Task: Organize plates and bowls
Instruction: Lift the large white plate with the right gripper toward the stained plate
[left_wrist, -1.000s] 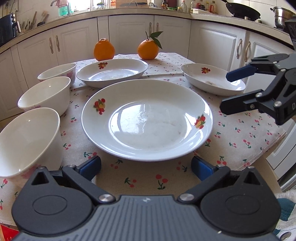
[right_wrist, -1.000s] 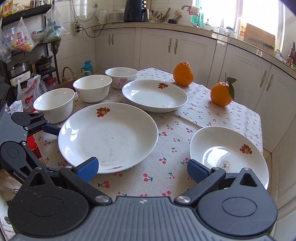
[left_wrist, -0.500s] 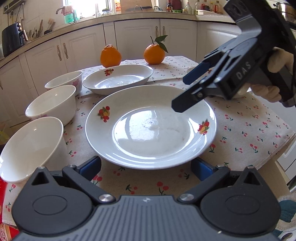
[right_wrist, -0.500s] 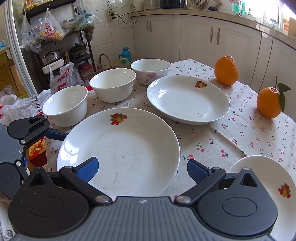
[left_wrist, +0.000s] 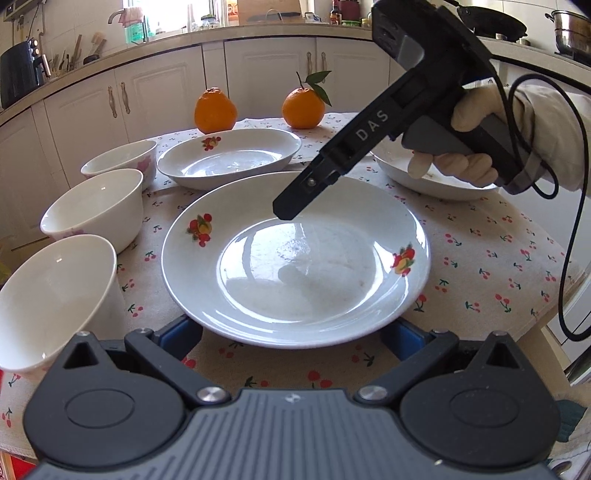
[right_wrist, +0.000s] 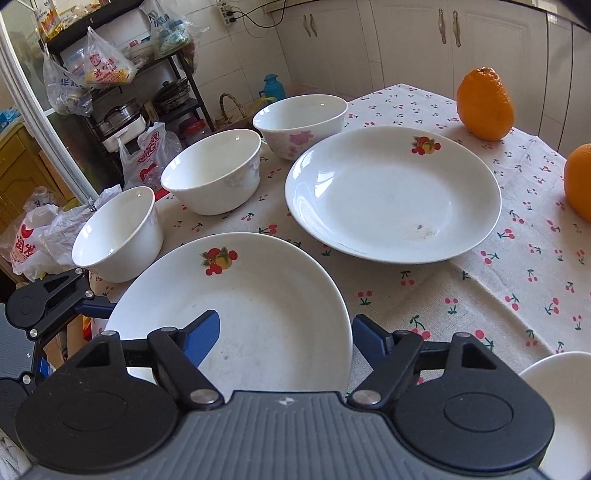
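A large white plate (left_wrist: 295, 258) with fruit prints lies in the middle of the cherry-print cloth. My left gripper (left_wrist: 291, 334) is open, one finger on each side of the plate's near rim, touching nothing. A gloved hand holds my right gripper (left_wrist: 291, 208) tilted down over the plate's far side. In the right wrist view its jaws are closing (right_wrist: 286, 336). One pad (right_wrist: 203, 332) is above the plate (right_wrist: 240, 295) and the other is outside the rim. Neither pad presses. A deep plate (right_wrist: 391, 192) lies behind. Three bowls (right_wrist: 118, 232) (right_wrist: 214, 170) (right_wrist: 303, 118) line the left edge.
A third plate (left_wrist: 424, 177) lies at the right, partly behind the gloved hand. Two oranges (left_wrist: 215, 110) (left_wrist: 303, 109) stand at the table's far edge. Beyond the bowls are plastic bags (right_wrist: 37, 236) and a metal rack (right_wrist: 122, 110) on the floor. Cabinets surround the table.
My right gripper has swung in from the right until it is over the large plate, tilting down, and its jaws have narrowed. The left gripper has stayed put.
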